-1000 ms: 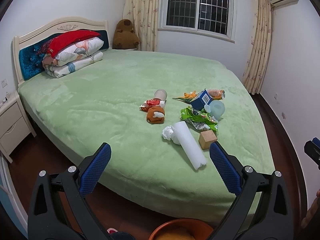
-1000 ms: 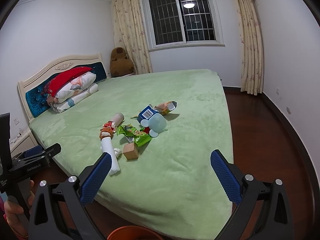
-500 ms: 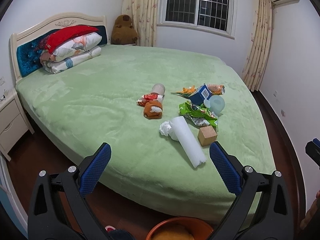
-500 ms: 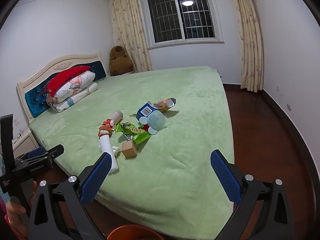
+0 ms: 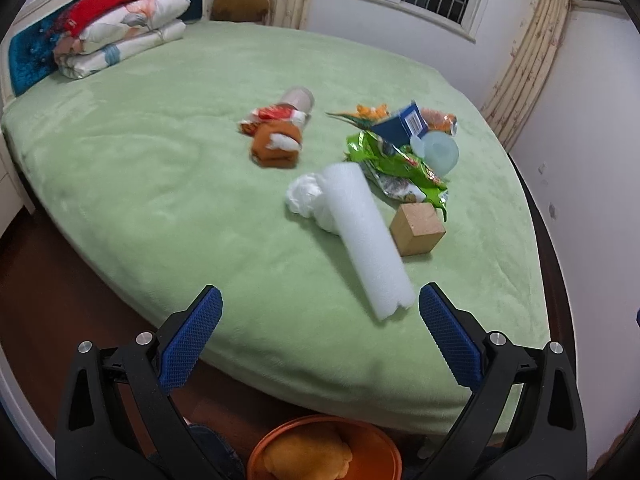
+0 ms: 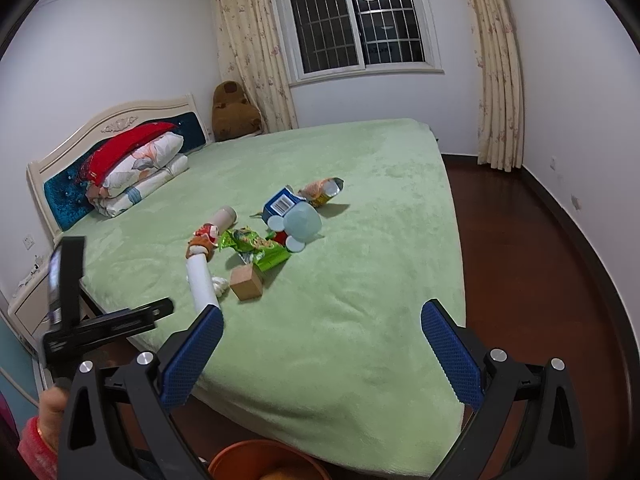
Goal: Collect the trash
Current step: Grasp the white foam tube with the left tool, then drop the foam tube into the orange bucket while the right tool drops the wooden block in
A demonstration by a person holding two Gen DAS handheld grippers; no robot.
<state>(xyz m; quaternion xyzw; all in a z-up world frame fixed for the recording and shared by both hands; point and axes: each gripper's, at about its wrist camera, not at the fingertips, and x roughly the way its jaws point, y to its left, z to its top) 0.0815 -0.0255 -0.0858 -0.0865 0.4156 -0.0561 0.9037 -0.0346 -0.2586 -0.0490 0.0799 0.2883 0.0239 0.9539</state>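
Trash lies scattered on the green bed (image 5: 160, 168): a white foam roll (image 5: 366, 236) nearest me, crumpled white paper (image 5: 306, 196), a wooden block (image 5: 418, 229), a green snack bag (image 5: 400, 168), a blue carton (image 5: 400, 124), a pale blue lid (image 5: 440, 152), an orange-brown wad (image 5: 276, 146) and a cardboard tube (image 5: 298, 98). My left gripper (image 5: 320, 324) is open, empty, just short of the foam roll's near end. My right gripper (image 6: 322, 340) is open and empty over the bed's near edge; the foam roll (image 6: 202, 276) and block (image 6: 247, 282) lie beyond it to the left.
An orange bin (image 5: 324, 450) stands on the dark wood floor below the grippers, also seen as the bin (image 6: 266, 462) in the right view. Folded pillows (image 5: 120, 36) and a headboard are at the far left. A hand (image 6: 50, 404) holds the left gripper's body. Curtains and a window are behind.
The left gripper has moved forward and tilted down towards the bed, bringing the foam roll much closer. The right gripper has barely shifted.
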